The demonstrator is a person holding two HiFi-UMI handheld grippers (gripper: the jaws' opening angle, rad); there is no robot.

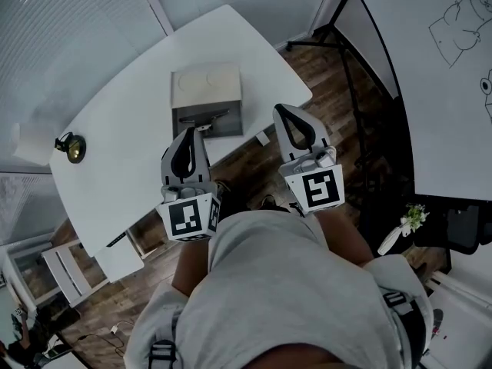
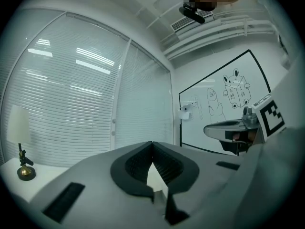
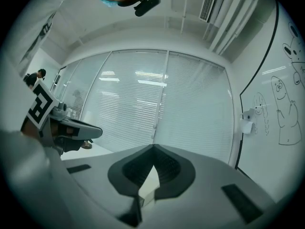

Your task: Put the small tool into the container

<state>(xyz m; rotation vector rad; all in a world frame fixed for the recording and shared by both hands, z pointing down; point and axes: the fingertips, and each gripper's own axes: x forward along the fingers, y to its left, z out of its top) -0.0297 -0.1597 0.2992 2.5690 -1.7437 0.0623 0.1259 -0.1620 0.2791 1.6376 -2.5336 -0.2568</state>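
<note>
A boxy container (image 1: 206, 88) with a beige top and a grey front section stands on the white table (image 1: 131, 137). A thin dark small tool (image 1: 203, 118) lies across the grey section. Both grippers are held up in front of the person's chest, short of the table's near edge. My left gripper (image 1: 193, 131) is shut and empty, its tip just below the container; its jaws meet at the tip (image 2: 152, 143). My right gripper (image 1: 282, 109) is shut and empty over the floor to the container's right, tips touching (image 3: 153, 147).
A small brass object (image 1: 72, 148) and a white lamp shade (image 1: 29, 141) sit at the table's left end. A whiteboard (image 1: 446, 75) stands to the right, with a stand's legs (image 1: 338, 44) on the wooden floor. White shelving (image 1: 68, 269) is at lower left.
</note>
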